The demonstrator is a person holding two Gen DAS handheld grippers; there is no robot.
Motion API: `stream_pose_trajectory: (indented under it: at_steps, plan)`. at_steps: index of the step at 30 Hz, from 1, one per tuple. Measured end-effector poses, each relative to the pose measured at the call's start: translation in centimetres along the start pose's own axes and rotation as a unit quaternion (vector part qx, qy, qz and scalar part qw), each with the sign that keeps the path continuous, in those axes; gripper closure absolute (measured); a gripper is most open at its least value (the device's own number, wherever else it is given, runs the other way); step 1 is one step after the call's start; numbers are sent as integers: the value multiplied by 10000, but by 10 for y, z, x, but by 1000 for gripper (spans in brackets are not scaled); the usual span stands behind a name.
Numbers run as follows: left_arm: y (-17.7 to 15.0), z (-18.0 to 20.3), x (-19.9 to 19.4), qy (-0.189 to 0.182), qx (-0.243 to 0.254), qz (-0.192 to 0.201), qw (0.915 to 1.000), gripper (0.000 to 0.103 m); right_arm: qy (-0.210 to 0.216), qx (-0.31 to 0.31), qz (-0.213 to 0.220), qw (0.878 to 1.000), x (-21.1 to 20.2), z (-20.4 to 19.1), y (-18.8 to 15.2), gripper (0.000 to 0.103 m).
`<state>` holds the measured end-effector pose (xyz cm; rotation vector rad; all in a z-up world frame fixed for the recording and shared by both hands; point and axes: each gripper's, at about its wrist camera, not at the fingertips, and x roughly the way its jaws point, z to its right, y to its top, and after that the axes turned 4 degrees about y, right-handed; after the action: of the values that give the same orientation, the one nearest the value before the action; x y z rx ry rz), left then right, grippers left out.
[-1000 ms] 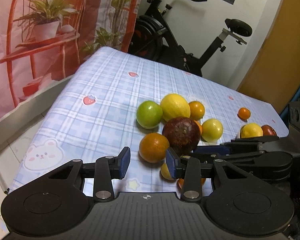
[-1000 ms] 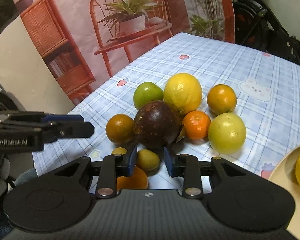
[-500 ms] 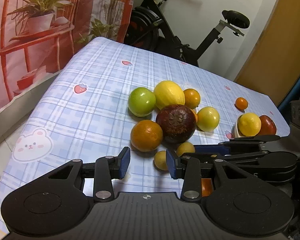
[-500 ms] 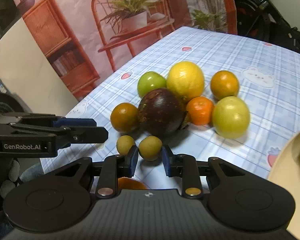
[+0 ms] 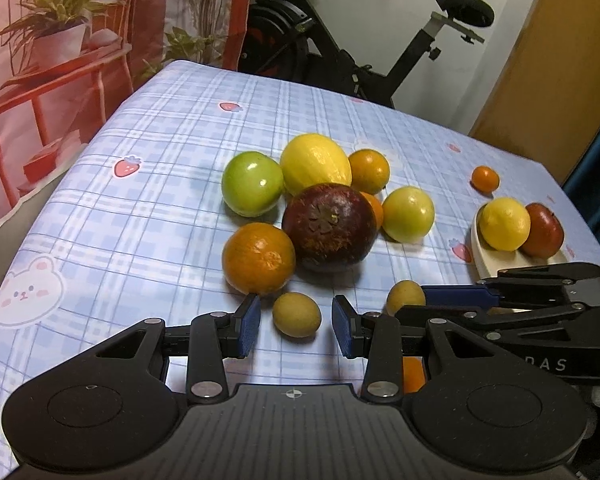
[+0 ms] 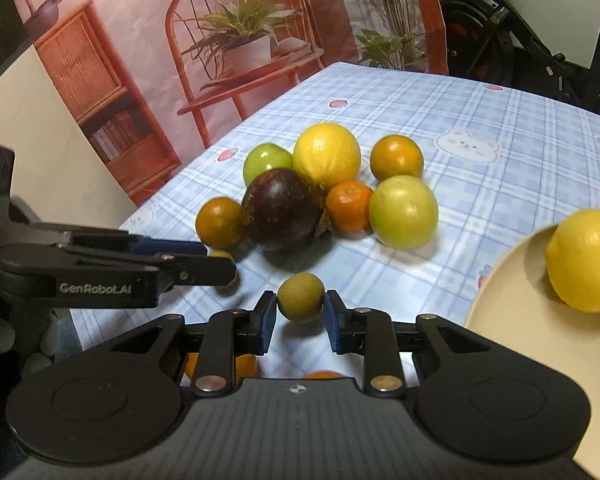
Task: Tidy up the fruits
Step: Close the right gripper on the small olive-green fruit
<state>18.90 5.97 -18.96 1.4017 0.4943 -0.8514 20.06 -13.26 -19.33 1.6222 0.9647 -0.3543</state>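
Note:
Two small olive-yellow fruits lie at the near side of the fruit pile on the blue checked cloth. One small fruit [image 5: 296,315] sits between the pads of my left gripper [image 5: 296,322], with a gap on each side; that gripper is open. My right gripper [image 6: 300,305] is shut on the other small fruit [image 6: 300,298], both pads against it. The left wrist view shows this fruit [image 5: 405,299] at the right gripper's [image 5: 414,306] tips. In the right wrist view, my left gripper [image 6: 220,265] half hides its fruit [image 6: 221,255].
The pile holds a dark purple fruit [image 5: 328,226], a green apple [image 5: 252,188], a big yellow fruit [image 5: 315,164], oranges [image 5: 258,258] and a yellow-green fruit [image 5: 408,214]. A cream plate [image 6: 512,320] at the right carries a lemon [image 6: 586,260] and a red fruit [image 5: 544,230]. An orange [image 5: 414,374] lies under the grippers.
Both grippers drew back from the pile toward the near edge. The left one sank around one small fruit. The right one closed on the other fruit and carried it toward the plate.

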Motion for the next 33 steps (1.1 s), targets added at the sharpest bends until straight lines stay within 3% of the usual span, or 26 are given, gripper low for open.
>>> stream_pose_trajectory:
  at_steps: [2,4,33]
  plan:
    - [-1,1,1,78,49,-1,10000,63,-11,13,-8,10000,0,1,-2,75]
    - [-2,2,0,116,69,21,9999,75,-30,23,-12,10000,1,2,-2,75]
    - [-8,3,-12,145,41,177,9997,74,-239,-203,-12,9995,13,0,4,70]
